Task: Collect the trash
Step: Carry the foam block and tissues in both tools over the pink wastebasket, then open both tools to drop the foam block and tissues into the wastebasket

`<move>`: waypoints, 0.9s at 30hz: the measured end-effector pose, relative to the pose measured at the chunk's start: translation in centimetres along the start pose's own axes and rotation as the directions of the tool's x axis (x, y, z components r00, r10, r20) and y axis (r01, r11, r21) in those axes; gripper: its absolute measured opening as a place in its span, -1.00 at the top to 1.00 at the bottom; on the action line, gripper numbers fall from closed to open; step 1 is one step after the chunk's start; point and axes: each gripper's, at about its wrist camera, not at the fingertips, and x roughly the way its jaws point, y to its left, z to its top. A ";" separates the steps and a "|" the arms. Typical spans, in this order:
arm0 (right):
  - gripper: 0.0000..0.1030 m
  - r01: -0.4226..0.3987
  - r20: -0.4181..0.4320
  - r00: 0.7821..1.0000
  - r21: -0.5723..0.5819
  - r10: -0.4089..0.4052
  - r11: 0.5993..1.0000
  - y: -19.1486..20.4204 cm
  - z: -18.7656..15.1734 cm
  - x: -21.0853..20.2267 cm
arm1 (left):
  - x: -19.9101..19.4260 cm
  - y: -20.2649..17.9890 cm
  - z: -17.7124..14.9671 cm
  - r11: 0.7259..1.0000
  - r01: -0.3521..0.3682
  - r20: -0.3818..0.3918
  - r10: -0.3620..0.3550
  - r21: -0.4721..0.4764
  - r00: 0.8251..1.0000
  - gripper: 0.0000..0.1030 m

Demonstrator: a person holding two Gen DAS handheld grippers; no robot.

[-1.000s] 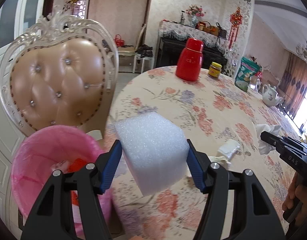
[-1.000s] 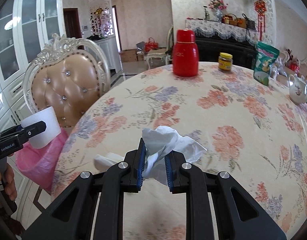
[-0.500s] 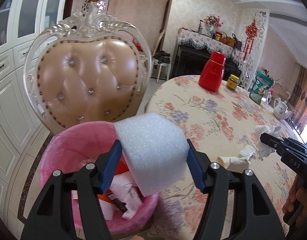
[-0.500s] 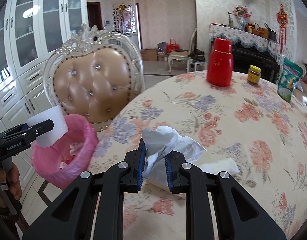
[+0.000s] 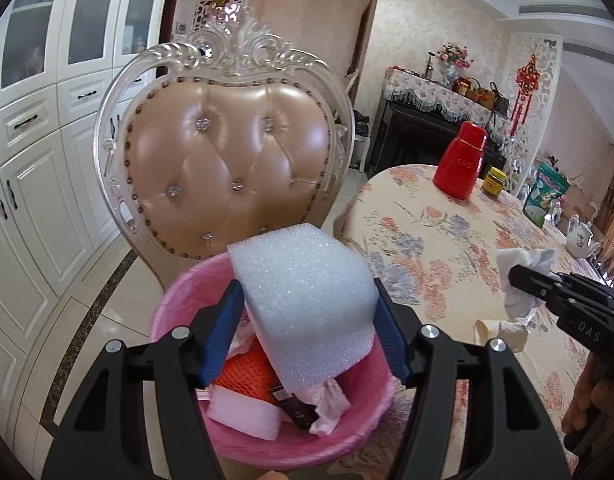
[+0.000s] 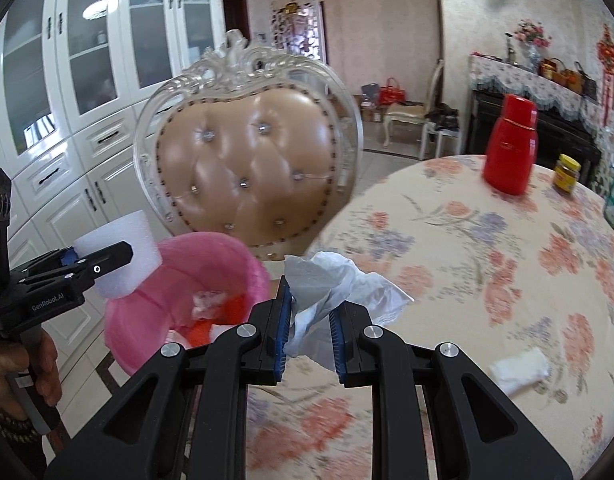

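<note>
— Two grippers are seen, each loaded. What is held by the left gripper (image 5: pixel 307 332)?

— A white foam block (image 5: pixel 303 300) is clamped between its blue pads, and it is held directly above the pink bin (image 5: pixel 179 304), inside which orange and white scraps and a dark wrapper can be made out (partly hidden by the block itself).

— And the right gripper (image 6: pixel 309 336)?

— A crumpled white tissue (image 6: pixel 331 284) is pinched between its narrowly set fingers, over the table's edge, just beside the bin's rim.

— What is found around the bin?

— A tufted chair (image 5: pixel 227 160) with a carved pale frame is stood right behind it, and white cabinets (image 5: pixel 31 160) are lined along the wall to the left. The round table (image 5: pixel 447 240), covered in a floral cloth, is set to the right of the bin.

— Anything left on the table?

— Another white wad (image 6: pixel 519 368) is seen lying near the edge. Farther back, a red flask (image 6: pixel 511 152) and a yellow-lidded jar (image 6: pixel 567 174) are placed close together, with a green packet (image 5: pixel 545 196) and a white teapot (image 5: pixel 583 238) beyond.
</note>
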 end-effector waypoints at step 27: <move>0.62 -0.162 -0.086 0.984 -0.100 0.153 0.982 9.3 2.1 7.2 | 0.6 7.1 -0.3 0.995 -0.052 -0.023 0.051 -0.086 0.998 -0.21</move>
